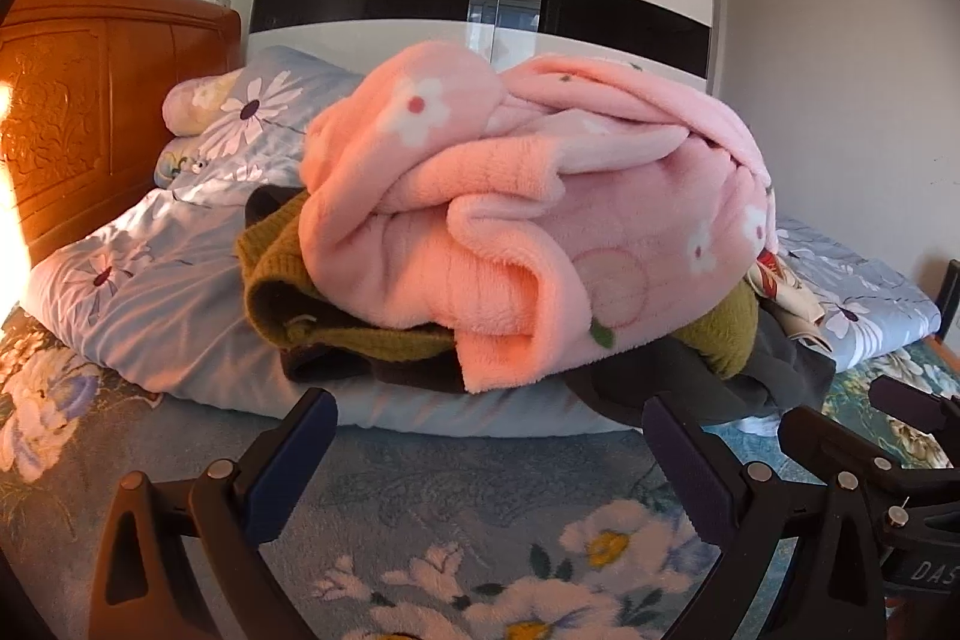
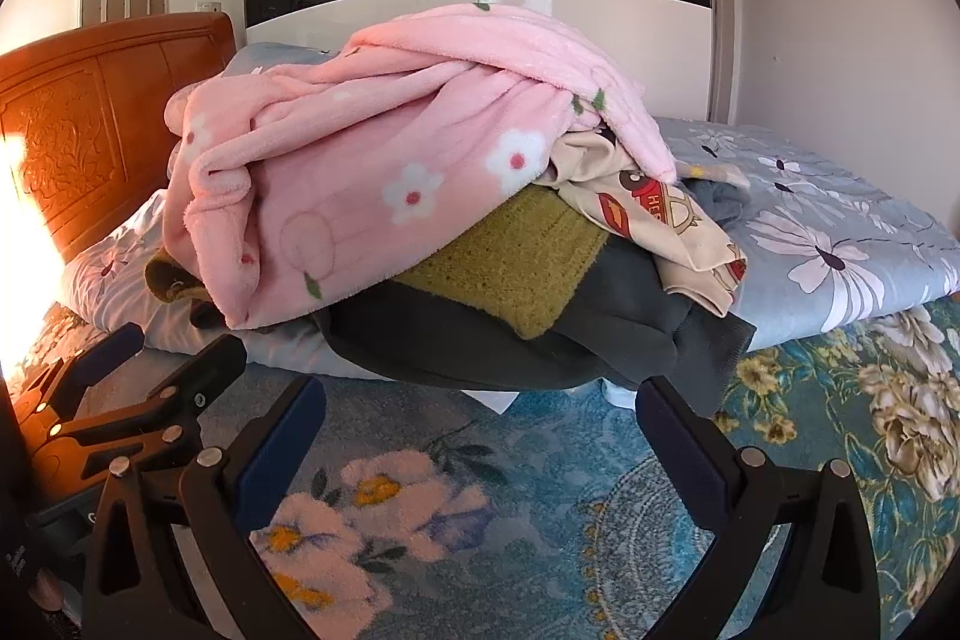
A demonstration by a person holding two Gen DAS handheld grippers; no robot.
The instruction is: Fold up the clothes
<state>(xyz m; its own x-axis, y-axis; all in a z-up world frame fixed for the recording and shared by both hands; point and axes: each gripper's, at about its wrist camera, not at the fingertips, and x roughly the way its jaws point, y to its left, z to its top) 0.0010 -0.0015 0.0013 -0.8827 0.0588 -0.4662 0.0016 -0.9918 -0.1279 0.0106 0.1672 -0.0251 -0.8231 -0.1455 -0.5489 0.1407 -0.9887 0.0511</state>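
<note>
We hold our left gripper [image 1: 486, 430] and right gripper [image 2: 474, 418] spread wide and empty before the clothes pile [image 2: 420, 196], pink fleece [image 1: 528, 196] uppermost, apparently on the bed's quilt [image 2: 840, 220].

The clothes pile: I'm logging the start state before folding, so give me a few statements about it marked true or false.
1. The pink fleece lies on top of the pile. True.
2. The left gripper is shut on the pink fleece. False: its jaws stand wide apart, short of the pile, holding nothing.
3. An olive knit sits under the pink fleece. True.
4. The pile rests on a bare wooden floor. False: it lies on the flowered quilt on the bed.
5. The right gripper is open. True.
6. The cream printed garment is folded flat. False: it is crumpled at the pile's right side.
</note>
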